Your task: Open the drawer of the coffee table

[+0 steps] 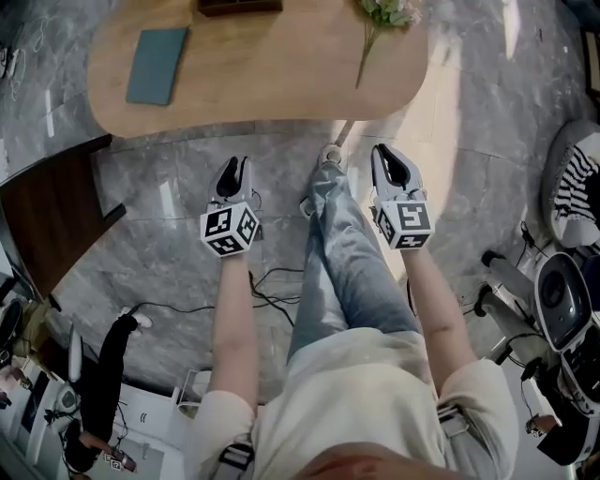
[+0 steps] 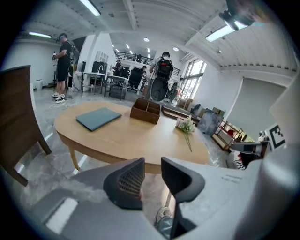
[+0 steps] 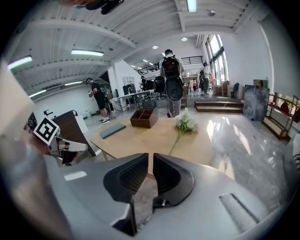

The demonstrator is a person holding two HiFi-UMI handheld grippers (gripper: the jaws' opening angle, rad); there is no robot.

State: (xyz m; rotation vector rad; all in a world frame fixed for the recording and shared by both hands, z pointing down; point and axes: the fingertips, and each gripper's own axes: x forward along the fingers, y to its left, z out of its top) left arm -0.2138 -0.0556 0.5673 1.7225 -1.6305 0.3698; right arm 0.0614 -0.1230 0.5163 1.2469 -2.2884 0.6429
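The coffee table [image 1: 272, 80] is a light wooden oval top at the upper edge of the head view, and it also fills the middle of the left gripper view [image 2: 136, 136] and the right gripper view [image 3: 154, 136]. No drawer front shows in any view. My left gripper [image 1: 234, 169] hangs over the grey floor just short of the table's near edge, and its jaws [image 2: 153, 164] stand a little apart with nothing between them. My right gripper [image 1: 389, 161] is level with it on the other side of my leg. Its jaws [image 3: 150, 160] are closed to a thin slit and hold nothing.
On the table lie a teal book [image 1: 157, 64], a brown wooden box [image 1: 239, 6] and a flower sprig [image 1: 375, 28]. A dark wooden chair [image 1: 52, 206] stands at the left. Cables [image 1: 272, 286] trail on the floor. My jeans leg [image 1: 347, 253] reaches forward between the grippers. People stand beyond the table.
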